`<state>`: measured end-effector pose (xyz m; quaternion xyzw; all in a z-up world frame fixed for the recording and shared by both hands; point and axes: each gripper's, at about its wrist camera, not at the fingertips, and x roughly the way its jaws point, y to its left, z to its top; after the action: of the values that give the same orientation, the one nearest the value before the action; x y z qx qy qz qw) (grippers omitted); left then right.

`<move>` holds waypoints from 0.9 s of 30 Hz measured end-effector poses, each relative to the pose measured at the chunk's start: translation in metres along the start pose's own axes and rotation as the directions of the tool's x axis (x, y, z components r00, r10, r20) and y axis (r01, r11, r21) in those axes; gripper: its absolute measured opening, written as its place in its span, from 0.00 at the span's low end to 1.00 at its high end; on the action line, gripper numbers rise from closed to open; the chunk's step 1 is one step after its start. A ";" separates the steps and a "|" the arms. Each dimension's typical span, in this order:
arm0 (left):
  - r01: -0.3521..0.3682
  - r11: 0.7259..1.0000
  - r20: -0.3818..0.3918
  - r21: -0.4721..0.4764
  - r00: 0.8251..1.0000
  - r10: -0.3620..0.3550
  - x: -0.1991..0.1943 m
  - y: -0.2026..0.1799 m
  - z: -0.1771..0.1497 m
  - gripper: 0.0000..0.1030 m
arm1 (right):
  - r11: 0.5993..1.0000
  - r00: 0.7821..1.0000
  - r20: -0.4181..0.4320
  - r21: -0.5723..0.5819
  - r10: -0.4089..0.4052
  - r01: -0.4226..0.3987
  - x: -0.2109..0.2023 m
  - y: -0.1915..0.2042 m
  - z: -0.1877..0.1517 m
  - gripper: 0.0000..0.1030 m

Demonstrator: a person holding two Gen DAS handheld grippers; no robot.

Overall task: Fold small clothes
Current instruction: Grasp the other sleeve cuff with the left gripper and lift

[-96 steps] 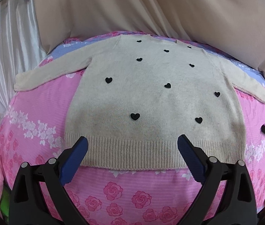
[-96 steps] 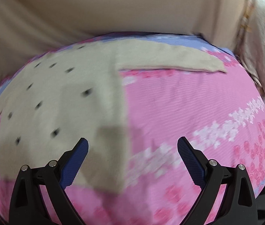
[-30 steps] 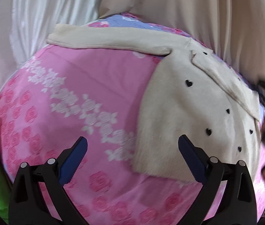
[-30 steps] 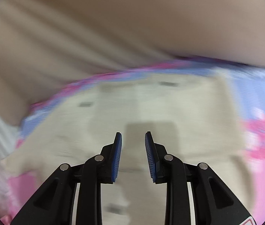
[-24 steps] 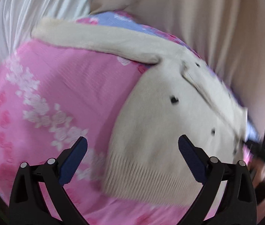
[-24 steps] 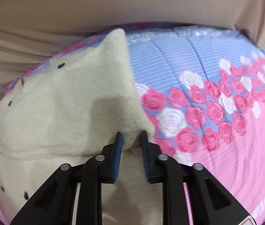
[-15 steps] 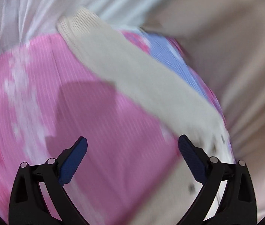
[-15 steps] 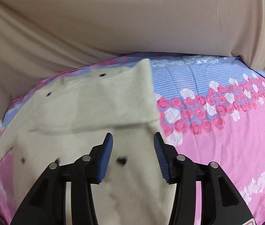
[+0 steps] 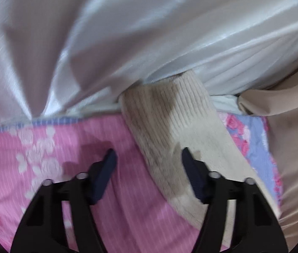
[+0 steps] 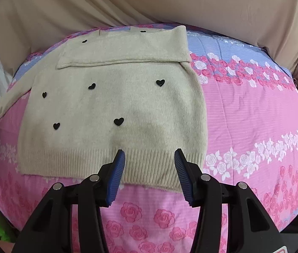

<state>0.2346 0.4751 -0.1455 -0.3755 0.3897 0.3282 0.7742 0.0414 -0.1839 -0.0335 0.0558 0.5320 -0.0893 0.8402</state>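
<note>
The cream sweater [image 10: 111, 109] with black hearts lies flat on the pink floral bedspread [image 10: 254, 116] of the bed, ribbed hem nearest me; in the right wrist view its right sleeve [image 10: 123, 50] is already laid across the chest as a flat band, so I judge the first sleeve fold done and the second in hand. The left sleeve [image 9: 176, 130] runs out toward the white satin curtain [image 9: 127, 31] at the bed's edge, its ribbed cuff touching the curtain's hem; in the left wrist view my left tool [image 9: 147, 168] stands over this sleeve with its jaws closing, the sleeve lying between them and against the right-hand pad, the left-hand pad apart from it over bare bedspread; no grip yet, as far as the blur lets me tell. My right tool [image 10: 150, 168] hovers above the hem, jaws about half wide, holding nothing. At the left edge of the right wrist view the left tool appears only as a dark sliver beside the sleeve end. Next move, in my judgement: let the left tool close fully on the sleeve near the cuff, lift only slightly, and carry it across the chest to lie over the folded right sleeve; the knit is soft and may drag the body askew, so the right tool could steady the hem.
</note>
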 end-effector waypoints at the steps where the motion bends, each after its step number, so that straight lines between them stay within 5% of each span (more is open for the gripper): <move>1: 0.049 0.998 -0.013 0.039 0.999 -0.048 0.003 -0.003 0.003 0.07 | 1.000 1.000 0.004 -0.011 -0.006 0.006 -0.002 0.002 0.000 0.47; 6: 0.151 0.980 0.066 0.127 0.985 -0.161 -0.040 -0.042 0.004 0.07 | 0.999 1.000 0.023 -0.036 0.006 -0.005 -0.009 0.007 0.000 0.48; 9: 0.241 0.935 0.130 0.260 0.951 -0.281 -0.096 -0.090 -0.006 0.07 | 0.999 0.999 0.022 -0.043 0.029 -0.028 -0.009 0.007 -0.002 0.48; 14: 0.433 0.753 0.119 0.495 0.825 -0.553 -0.210 -0.207 -0.049 0.07 | 0.997 0.997 0.041 -0.030 0.068 -0.067 -0.013 -0.004 -0.005 0.48; 16: 0.505 0.641 0.064 0.578 0.754 -0.653 -0.256 -0.262 -0.083 0.07 | 0.997 0.996 0.052 -0.006 0.078 -0.077 -0.015 -0.015 -0.007 0.48; 20: 0.602 0.449 -0.091 0.660 0.658 -0.748 -0.305 -0.342 -0.166 0.07 | 0.995 0.995 0.068 0.060 0.079 -0.083 -0.019 -0.042 -0.015 0.48; 23: 0.632 0.355 -0.210 0.689 0.643 -0.736 -0.314 -0.385 -0.242 0.08 | 0.990 0.995 0.077 0.119 0.069 -0.078 -0.021 -0.067 -0.025 0.48; 25: 0.640 0.308 -0.300 0.704 0.661 -0.688 -0.301 -0.410 -0.307 0.10 | 0.986 0.996 0.078 0.157 0.051 -0.063 -0.021 -0.083 -0.032 0.49; 27: 0.632 0.283 -0.369 0.721 0.697 -0.615 -0.274 -0.425 -0.373 0.14 | 0.980 0.997 0.067 0.194 0.038 -0.051 -0.016 -0.100 -0.041 0.49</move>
<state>0.3101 -0.1100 0.0714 -0.1035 0.3224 -0.2193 0.9150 -0.0222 -0.2728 -0.0363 0.1470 0.4926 -0.1240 0.8488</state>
